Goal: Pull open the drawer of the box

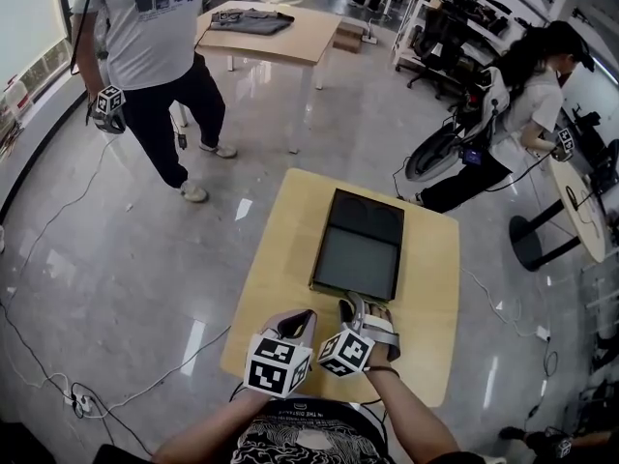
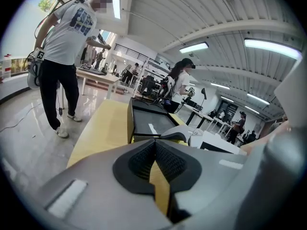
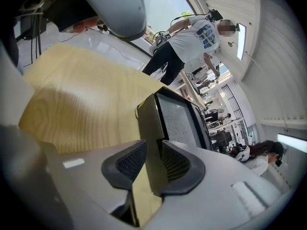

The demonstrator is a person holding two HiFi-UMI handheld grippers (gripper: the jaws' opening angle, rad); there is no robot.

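Lab hall: worktables [image 1: 261, 32], floor cables [image 1: 164, 373], equipment racks [image 1: 426, 22]

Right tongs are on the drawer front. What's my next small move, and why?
Probably pull the right gripper straight back toward you, level with the table. Its tongs look closed on the front wall of the drawer, whose grey lining shows partly out of the black box. The left gripper is shut, empty, beside it.

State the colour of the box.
The box is black, grey inside; the head view shows it best.
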